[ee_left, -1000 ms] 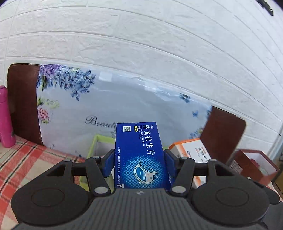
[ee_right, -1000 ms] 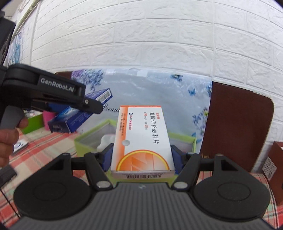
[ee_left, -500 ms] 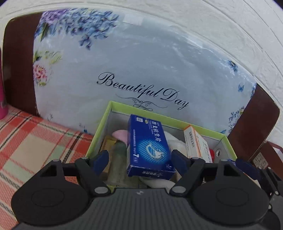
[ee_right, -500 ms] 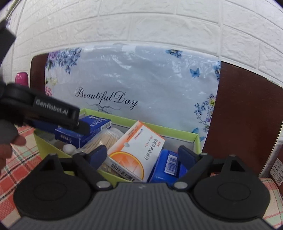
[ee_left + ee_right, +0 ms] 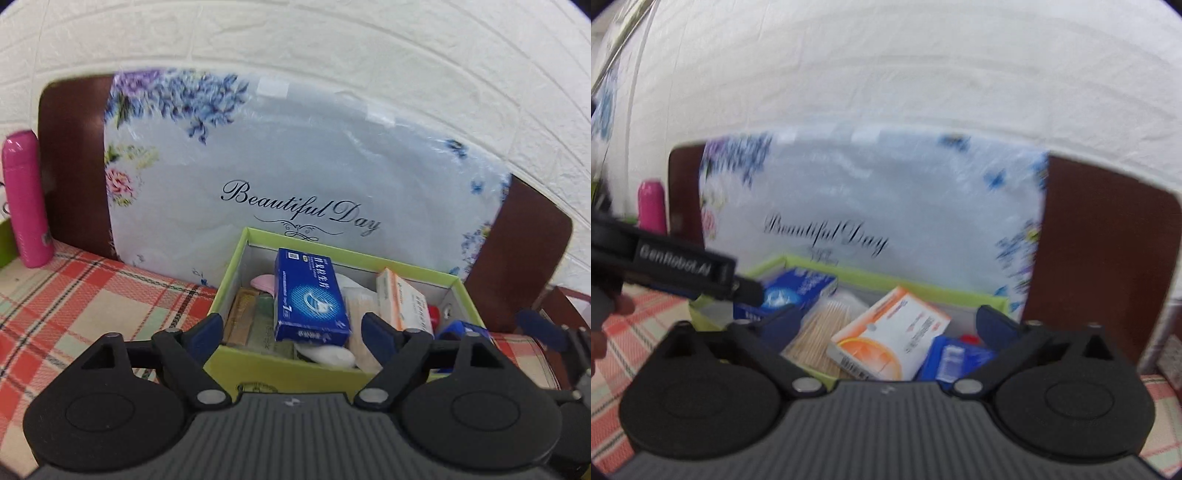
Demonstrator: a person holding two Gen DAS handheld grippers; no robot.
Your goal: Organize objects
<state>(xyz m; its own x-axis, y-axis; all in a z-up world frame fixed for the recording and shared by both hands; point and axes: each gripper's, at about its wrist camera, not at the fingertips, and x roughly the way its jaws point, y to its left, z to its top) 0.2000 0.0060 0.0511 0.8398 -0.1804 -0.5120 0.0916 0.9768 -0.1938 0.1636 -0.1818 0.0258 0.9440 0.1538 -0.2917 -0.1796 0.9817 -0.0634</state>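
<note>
A second ago each tongs gripped a box above the bin; now both boxes lie in the bin and the jaws are opening. The left tongs (image 5: 291,326) stand wide and grip nothing, with the blue box (image 5: 310,295) lying free between them, propped at a slant on other items. The right tongs (image 5: 888,325) are spread wider, also empty, with the orange box (image 5: 892,334) resting tilted in the bin (image 5: 229,280) on the checked surface (image 5: 74,291). The bin is crowded: besides the two boxes it holds a pack of toothpicks (image 5: 820,328), a second blue pack (image 5: 955,360), a white oval thing (image 5: 327,354), something pink (image 5: 264,282), greenish packets (image 5: 258,321) and a red-capped item (image 5: 435,314) by the right wall. The risk I see is the pile itself: both boxes sit loose and slanted on uneven things, so a finger catching one on the way out could tip it over the low front rim or drag the light bin across the cloth. The two tongs are also near each other, so they could knock together as they leave.
</note>
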